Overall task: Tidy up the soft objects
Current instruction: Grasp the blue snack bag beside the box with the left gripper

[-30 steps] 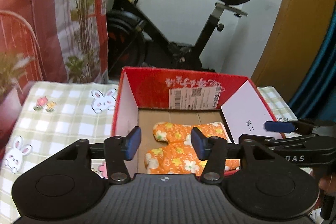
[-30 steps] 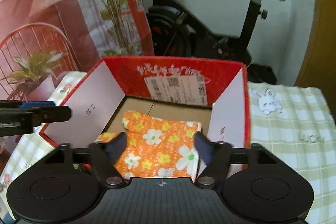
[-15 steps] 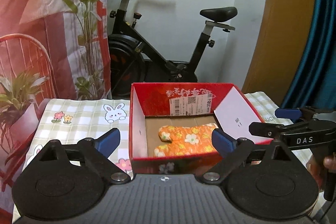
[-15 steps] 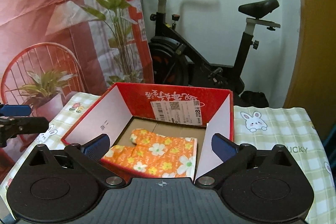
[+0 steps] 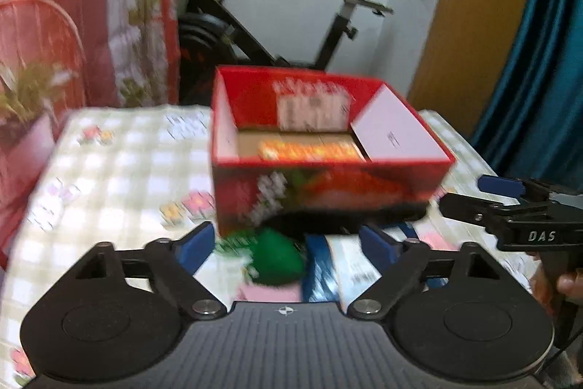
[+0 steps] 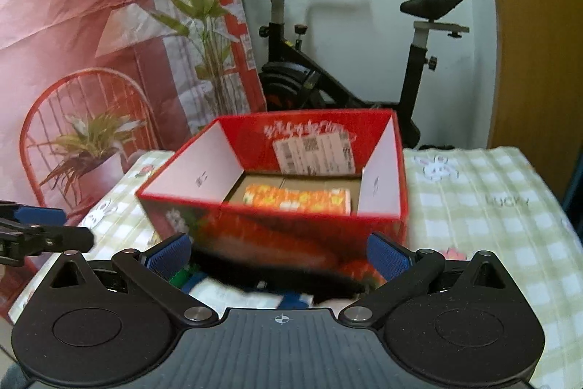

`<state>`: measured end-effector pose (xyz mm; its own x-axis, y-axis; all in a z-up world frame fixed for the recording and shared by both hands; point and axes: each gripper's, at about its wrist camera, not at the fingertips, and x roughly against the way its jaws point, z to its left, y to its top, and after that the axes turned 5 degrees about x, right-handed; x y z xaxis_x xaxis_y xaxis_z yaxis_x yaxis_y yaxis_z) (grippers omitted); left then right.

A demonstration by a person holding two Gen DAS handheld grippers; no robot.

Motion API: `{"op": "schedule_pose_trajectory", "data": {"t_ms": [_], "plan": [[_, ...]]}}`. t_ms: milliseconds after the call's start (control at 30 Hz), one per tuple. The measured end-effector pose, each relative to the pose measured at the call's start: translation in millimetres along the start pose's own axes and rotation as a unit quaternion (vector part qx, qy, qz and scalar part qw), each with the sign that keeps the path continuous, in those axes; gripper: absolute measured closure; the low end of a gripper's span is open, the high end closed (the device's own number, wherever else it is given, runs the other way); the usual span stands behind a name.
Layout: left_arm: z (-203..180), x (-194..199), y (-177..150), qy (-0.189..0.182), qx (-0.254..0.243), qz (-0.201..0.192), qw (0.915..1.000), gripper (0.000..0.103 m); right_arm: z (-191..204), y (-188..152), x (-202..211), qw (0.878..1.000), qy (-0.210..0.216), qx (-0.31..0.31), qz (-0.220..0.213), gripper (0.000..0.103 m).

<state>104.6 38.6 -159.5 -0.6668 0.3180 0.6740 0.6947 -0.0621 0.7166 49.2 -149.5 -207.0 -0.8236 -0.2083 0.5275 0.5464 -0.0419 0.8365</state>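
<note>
Left tongs (image 5: pixel 288 245): jaws apart, having just narrowed a little, nothing gripped; a green soft item (image 5: pixel 278 259) lies on the surface between and below the blue pads, not touched. Right tongs (image 6: pixel 280 252): jaws wide, having just opened, nothing gripped.

Container: one red cardboard box (image 6: pixel 277 232), open at the top, stands on the surface ahead of both tongs. White flaps fold down against its inner side walls; a shipping label (image 6: pixel 315 154) is stuck on the inner far wall. Contents: one orange floral cloth item (image 6: pixel 297 199), lying flat on the box floor near the front wall. Nothing else can be made out inside.

Surroundings: the surface carries a green-and-white checked cloth (image 6: pixel 484 206) with rabbit prints. Just in front of the box, close to the tongs, lie the green item, a blue-and-white piece (image 5: pixel 324 270) and something pink; blur prevents identification. Behind the surface stand an exercise bike (image 6: pixel 364 61) and a printed backdrop (image 6: pixel 91 24).
</note>
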Motion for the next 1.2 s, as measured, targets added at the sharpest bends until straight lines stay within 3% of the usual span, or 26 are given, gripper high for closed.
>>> {"op": "schedule_pose_trajectory", "data": {"t_ms": [200, 467, 533, 800, 900, 1200], "plan": [[-0.2, -25.5, -33.1, -0.034, 0.041, 0.029, 0.9981, 0.039, 17.0, -36.6, 4.0, 0.999, 0.022, 0.024, 0.026, 0.017], [8.1, -58.8, -63.1, -0.044, 0.113, 0.061, 0.9907, 0.042, 14.3, -63.2, -8.9, 0.997, 0.046, 0.007, 0.068, 0.041], [13.3, -62.6, -68.3, -0.056, 0.131, 0.068, 0.9875, 0.042, 12.5, -66.1, -11.4, 0.996, 0.050, 0.005, 0.070, 0.042], [8.7, -78.9, -74.9, -0.061, 0.114, 0.076, 0.9887, 0.042, 10.0, -76.3, -19.8, 0.996, 0.047, 0.003, 0.080, 0.043], [7.1, -81.5, -73.4, -0.055, 0.108, 0.076, 0.9896, 0.042, 11.3, -78.2, -21.5, 0.996, 0.043, 0.009, 0.080, 0.050], [5.9, -85.9, -79.2, -0.063, 0.110, 0.074, 0.9892, 0.041, 13.1, -83.1, -28.6, 0.996, 0.035, 0.014, 0.083, 0.048]]}}
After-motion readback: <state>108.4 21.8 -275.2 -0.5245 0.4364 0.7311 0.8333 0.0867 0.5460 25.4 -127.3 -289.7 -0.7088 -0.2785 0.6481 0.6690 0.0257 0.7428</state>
